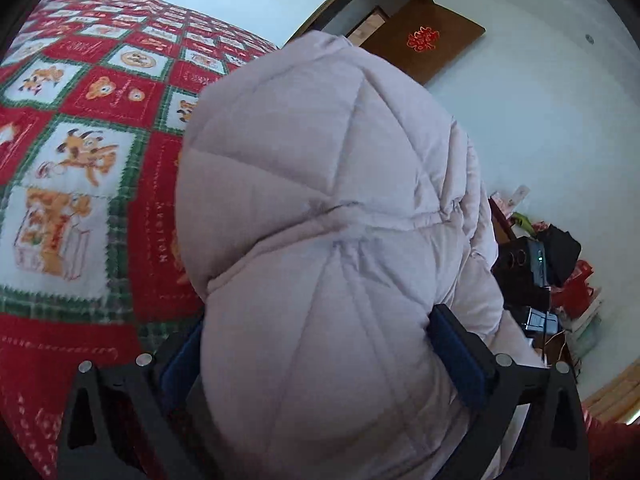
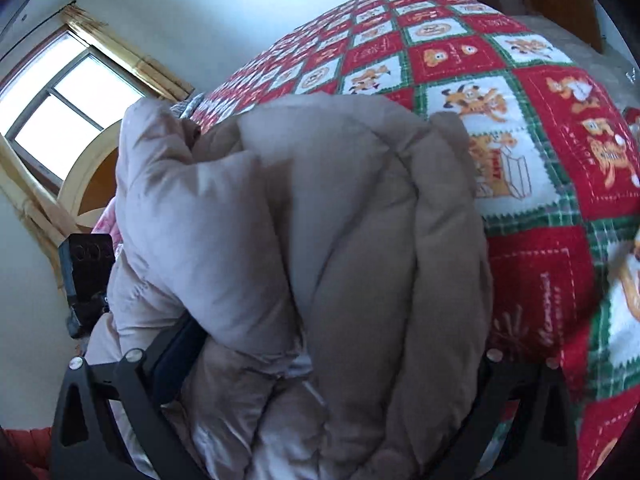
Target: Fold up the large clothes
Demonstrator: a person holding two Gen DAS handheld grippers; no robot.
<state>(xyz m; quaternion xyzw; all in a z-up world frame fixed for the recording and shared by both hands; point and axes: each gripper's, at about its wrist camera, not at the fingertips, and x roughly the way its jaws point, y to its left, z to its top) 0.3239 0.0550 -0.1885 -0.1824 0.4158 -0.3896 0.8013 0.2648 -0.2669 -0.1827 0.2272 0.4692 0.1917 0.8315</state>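
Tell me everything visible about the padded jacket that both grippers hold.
The padded jacket is pale pinkish-beige, quilted and puffy, with stitched seams. It is bunched into thick folds, lifted above the red patchwork bedspread. The left gripper and the right gripper each clamp a thick fold between blue-padded fingers.

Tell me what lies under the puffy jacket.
Under the puffy jacket the red patchwork quilt shows around it. Whatever lies directly beneath is covered. Both grippers clamp the jacket.

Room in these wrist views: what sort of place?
Most likely a home bedroom. A bed under a red and green patchwork quilt fills both views, there's a curtained window, and an open wooden door. Both tools grip a puffy jacket.
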